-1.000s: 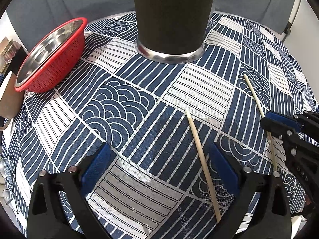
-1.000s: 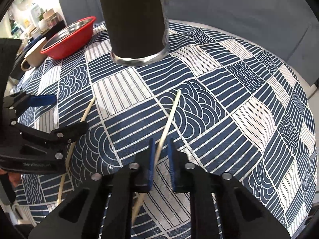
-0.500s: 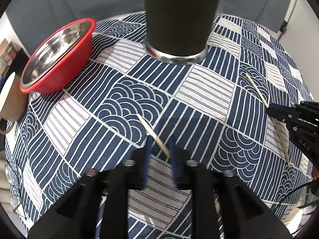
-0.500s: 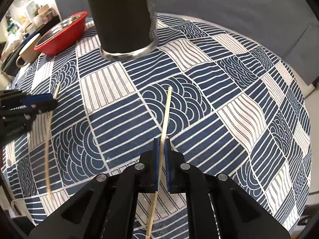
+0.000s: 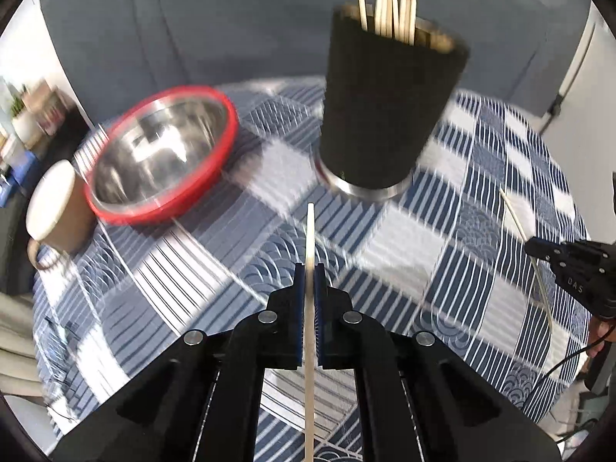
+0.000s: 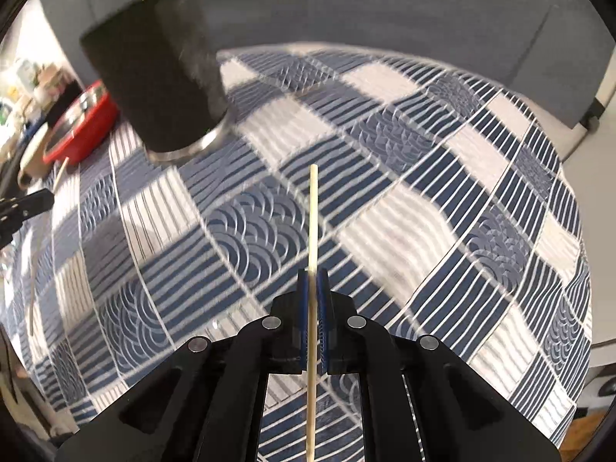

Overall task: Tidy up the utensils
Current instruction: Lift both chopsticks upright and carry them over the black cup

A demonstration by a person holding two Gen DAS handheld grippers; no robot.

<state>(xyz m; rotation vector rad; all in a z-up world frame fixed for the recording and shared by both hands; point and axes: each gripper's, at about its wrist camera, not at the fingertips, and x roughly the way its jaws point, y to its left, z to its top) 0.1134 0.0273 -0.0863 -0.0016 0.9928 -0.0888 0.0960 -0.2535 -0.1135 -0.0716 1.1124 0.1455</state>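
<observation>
My left gripper (image 5: 308, 269) is shut on a wooden chopstick (image 5: 310, 238) and holds it above the table, tip toward the black utensil cup (image 5: 385, 115). The cup holds several chopsticks (image 5: 389, 11). My right gripper (image 6: 312, 275) is shut on a second chopstick (image 6: 312, 215), lifted off the cloth. The cup (image 6: 154, 73) stands to its upper left. In the left wrist view the right gripper (image 5: 569, 265) shows at the right edge with its chopstick (image 5: 518, 223).
A red colander with a steel bowl inside (image 5: 161, 158) and a beige mug (image 5: 57, 208) stand left of the cup. The round table wears a blue and white patterned cloth (image 6: 423, 200). A grey wall is behind.
Both grippers have shut on their chopsticks and lifted them off the cloth. Both have pulled back and up, so the cup's rim and its chopsticks now show.
</observation>
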